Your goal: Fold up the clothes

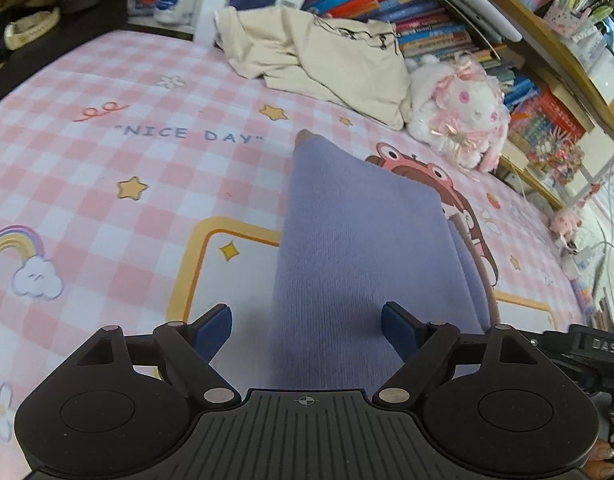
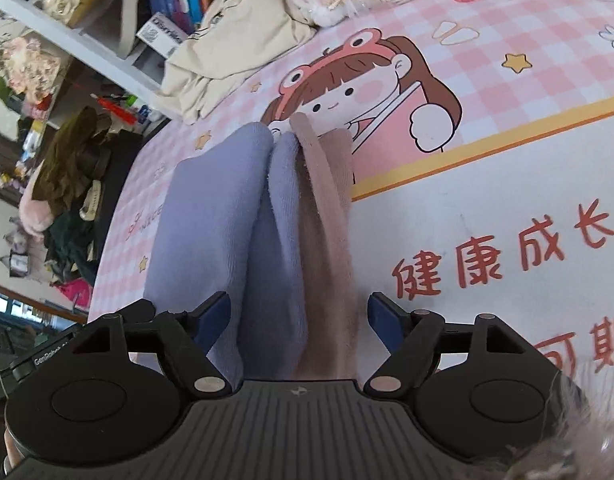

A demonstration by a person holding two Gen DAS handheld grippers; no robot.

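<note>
Left wrist view: the jaws of the left gripper (image 1: 307,330) stand wide apart and released, grasping nothing. The lavender garment (image 1: 359,248) lies folded on the pink checked mat (image 1: 107,168), running from between the blue pads away toward the far side; neither pad presses on it (the right pad overlaps the cloth in the picture, but contact cannot be confirmed). A cream garment (image 1: 327,60) lies crumpled at the far edge, beside a plush rabbit (image 1: 463,112).

Right wrist view: the jaws of the right gripper (image 2: 299,322) are likewise spread and released. The lavender garment (image 2: 227,220) sits between them, its stacked folds and a beige inner layer (image 2: 327,220) showing edge-on.

Status, as a judgement: the lavender piece appears folded into a compact bundle and set down. The cream garment (image 2: 235,44) remains unfolded, so the task is only partly complete.
</note>
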